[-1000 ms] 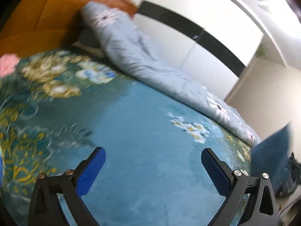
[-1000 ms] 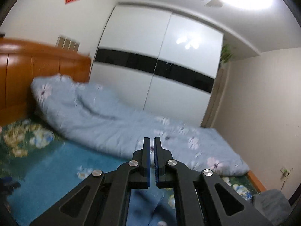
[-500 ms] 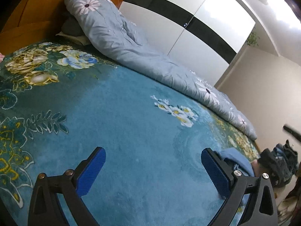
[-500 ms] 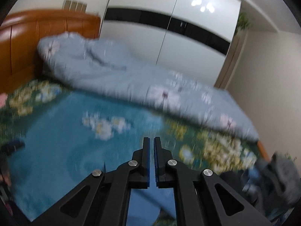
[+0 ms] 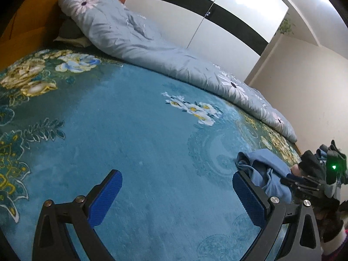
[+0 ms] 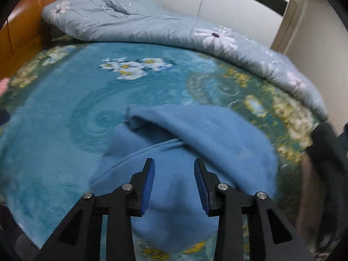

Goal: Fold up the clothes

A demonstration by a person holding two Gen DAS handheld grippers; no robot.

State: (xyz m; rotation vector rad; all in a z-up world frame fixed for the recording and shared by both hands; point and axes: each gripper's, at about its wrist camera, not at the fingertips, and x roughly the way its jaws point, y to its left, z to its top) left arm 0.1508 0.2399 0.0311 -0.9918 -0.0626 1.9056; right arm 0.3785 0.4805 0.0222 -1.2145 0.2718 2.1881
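Two hand-held grippers at work over one crumpled blue garment (image 6: 195, 143). Right hand-held gripper (image 6: 174, 182) part open, jaws just been opening, poised above the heaped blue cloth with nothing pinched between the pads (image 6: 149, 184); contact with the fabric impossible to tell. Left hand-held gripper (image 5: 176, 198) spread wide and released, holding nothing, over bare blue floral blanket (image 5: 130, 130) well to the side of the garment. Best next: lower onto a single edge or hem, not the bunched middle; pinch one layer only, then bring the left across to a matching corner and draw the cloth flat before any fold. Garment lying near the bed's foot-end edge, grey-blue duvet (image 6: 134, 24) rolled along the far side by the wardrobe (image 5: 217, 21).
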